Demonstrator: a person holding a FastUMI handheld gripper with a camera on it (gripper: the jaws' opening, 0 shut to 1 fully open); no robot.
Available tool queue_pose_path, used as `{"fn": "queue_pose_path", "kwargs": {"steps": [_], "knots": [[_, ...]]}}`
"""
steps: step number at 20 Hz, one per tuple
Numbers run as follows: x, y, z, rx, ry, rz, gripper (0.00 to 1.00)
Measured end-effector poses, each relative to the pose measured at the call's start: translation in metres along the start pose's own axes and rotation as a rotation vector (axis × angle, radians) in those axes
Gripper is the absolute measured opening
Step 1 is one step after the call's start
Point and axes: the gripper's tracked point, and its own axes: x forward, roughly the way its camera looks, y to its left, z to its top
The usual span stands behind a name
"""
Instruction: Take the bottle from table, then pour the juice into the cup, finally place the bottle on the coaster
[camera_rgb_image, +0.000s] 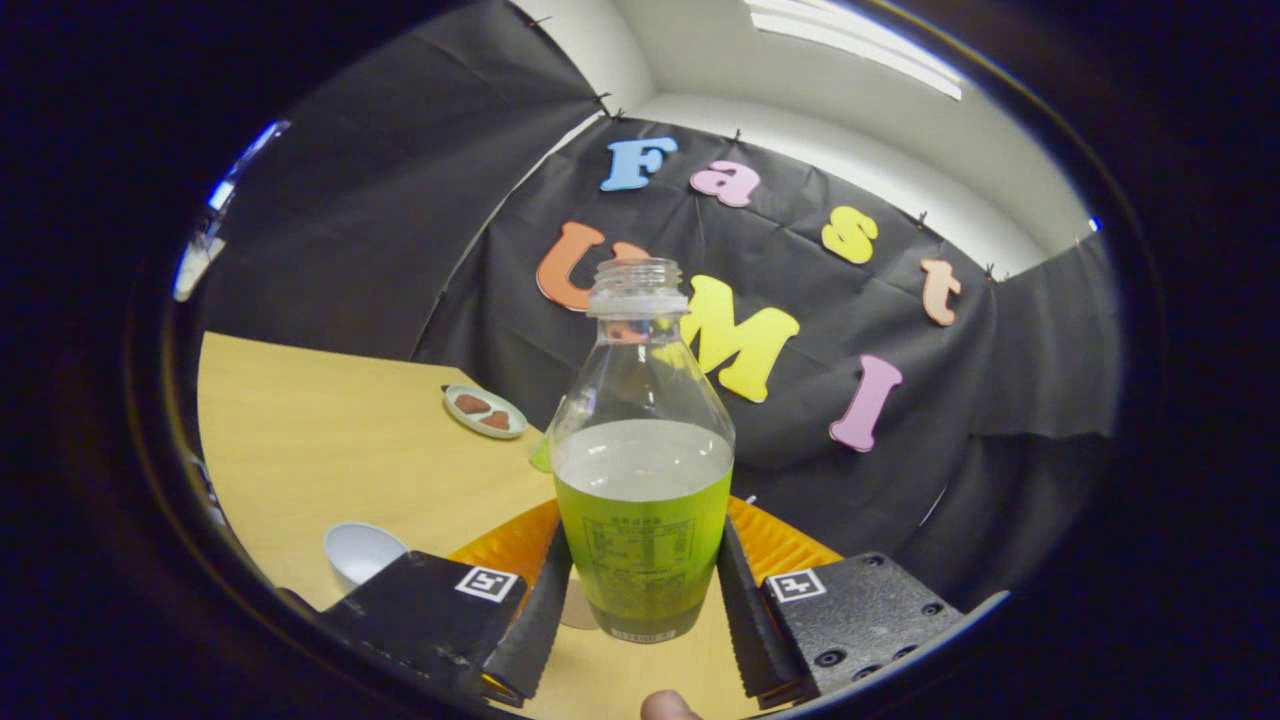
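Observation:
A clear, uncapped bottle about half full of green juice stands upright between my fingers. My gripper is shut on its lower, labelled part, and both ribbed black fingers press on its sides. I cannot tell whether its base touches the wooden table. A white cup sits on the table just left of my left finger, with its mouth open. A small round green coaster with two red hearts lies farther off, beyond the bottle to the left, near the black cloth wall.
An orange ribbed mat or plate lies on the table right behind the bottle. A small tan disc shows between my left finger and the bottle. A person's fingertip pokes in below the fingers. The table ends at the cloth wall.

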Motion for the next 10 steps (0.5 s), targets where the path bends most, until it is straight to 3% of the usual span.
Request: {"fn": "queue_pose_path", "kwargs": {"steps": [6,10], "knots": [[0.017,0.001,-0.008,0.233,0.012,0.069,0.76],[0.035,0.003,-0.012,0.276,0.01,0.103,0.76]]}}
